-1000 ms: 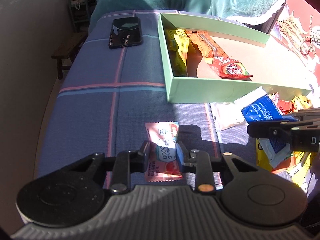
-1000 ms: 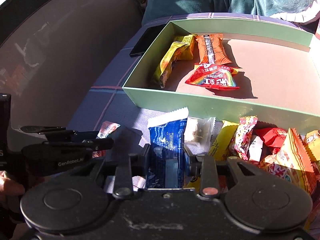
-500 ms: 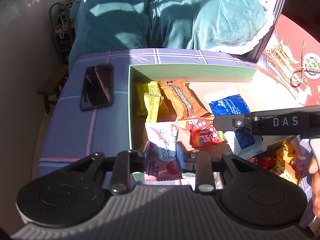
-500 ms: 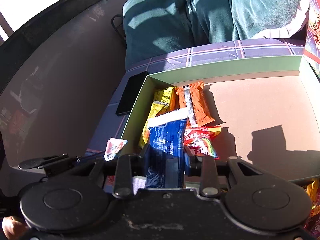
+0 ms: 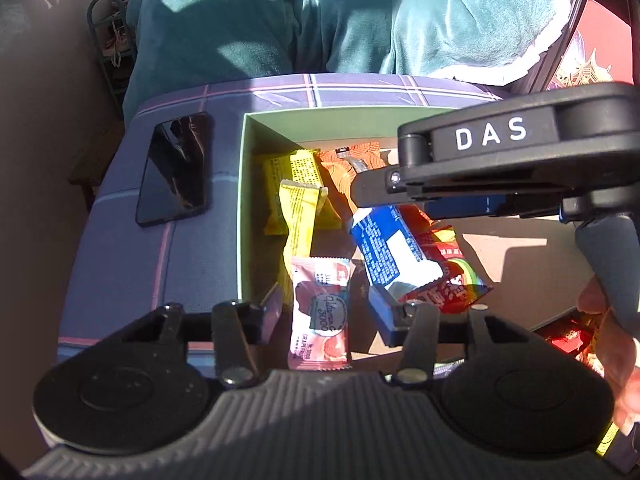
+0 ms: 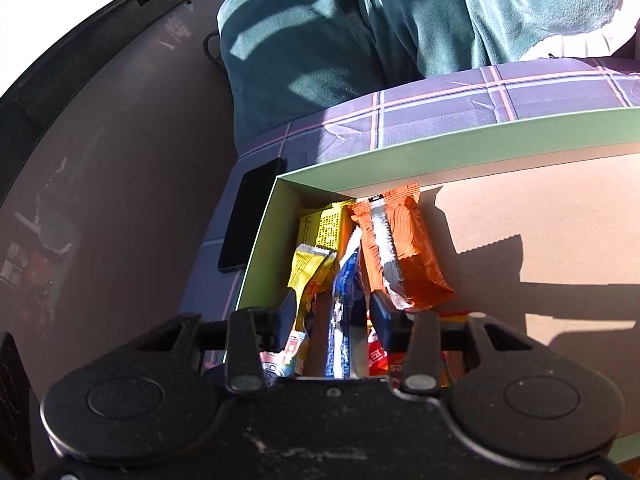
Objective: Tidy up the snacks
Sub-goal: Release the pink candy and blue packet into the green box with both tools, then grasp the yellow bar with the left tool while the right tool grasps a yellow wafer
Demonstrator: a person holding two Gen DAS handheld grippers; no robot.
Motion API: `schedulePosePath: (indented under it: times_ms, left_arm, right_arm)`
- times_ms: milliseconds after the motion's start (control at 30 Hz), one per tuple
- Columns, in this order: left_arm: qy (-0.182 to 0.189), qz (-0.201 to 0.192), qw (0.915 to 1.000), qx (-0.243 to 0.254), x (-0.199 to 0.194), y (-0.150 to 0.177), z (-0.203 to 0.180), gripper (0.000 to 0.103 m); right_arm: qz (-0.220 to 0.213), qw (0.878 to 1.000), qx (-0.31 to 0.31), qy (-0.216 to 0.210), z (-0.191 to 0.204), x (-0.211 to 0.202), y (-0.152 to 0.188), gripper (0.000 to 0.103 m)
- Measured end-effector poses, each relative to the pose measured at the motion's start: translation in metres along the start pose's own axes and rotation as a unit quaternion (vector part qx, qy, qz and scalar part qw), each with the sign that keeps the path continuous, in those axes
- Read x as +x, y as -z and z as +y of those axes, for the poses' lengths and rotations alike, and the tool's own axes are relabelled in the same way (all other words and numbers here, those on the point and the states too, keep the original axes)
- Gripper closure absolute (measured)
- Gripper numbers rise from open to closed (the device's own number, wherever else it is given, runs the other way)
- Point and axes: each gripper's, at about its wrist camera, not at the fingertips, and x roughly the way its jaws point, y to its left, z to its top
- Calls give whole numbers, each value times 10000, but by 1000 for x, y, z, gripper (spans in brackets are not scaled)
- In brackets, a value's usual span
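**Two packets let go over the box**

The pink packet (image 5: 320, 320) and blue packet (image 6: 344, 312) sat loose between jaws just spread, at the green box's (image 6: 440, 148) near-left end (beside earlier snacks). Left gripper (image 5: 326, 312) and right gripper (image 6: 334, 316) were releasing; next, probably, fetching more.

Looked like a home, probably a bedroom or living room. Sunlit teal blanket (image 5: 360, 20) heaped behind a surface under a plaid cloth (image 5: 120, 248), with a phone (image 5: 176, 168) lying there and a small shoe rack (image 5: 110, 48) by the wall.
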Motion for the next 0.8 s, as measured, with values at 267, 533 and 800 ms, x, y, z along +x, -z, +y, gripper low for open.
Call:
schedulePosePath:
  times_ms: [267,533,800]
  left_arm:
    - [-159,-334,9993,-86,-19,-2,-4,1]
    - [-105,-343,9991,-217,-39,5,-10,0]
    - [68,-302,9993,-222,-61,24,-30,0]
  right_arm:
    - [-275,9995,-38,130,-1,-15,0,0]
    - [-320,9987,-244,311,2,-48,17,0]
    - [-407,9974,-176,564,-15,-93,43,0]
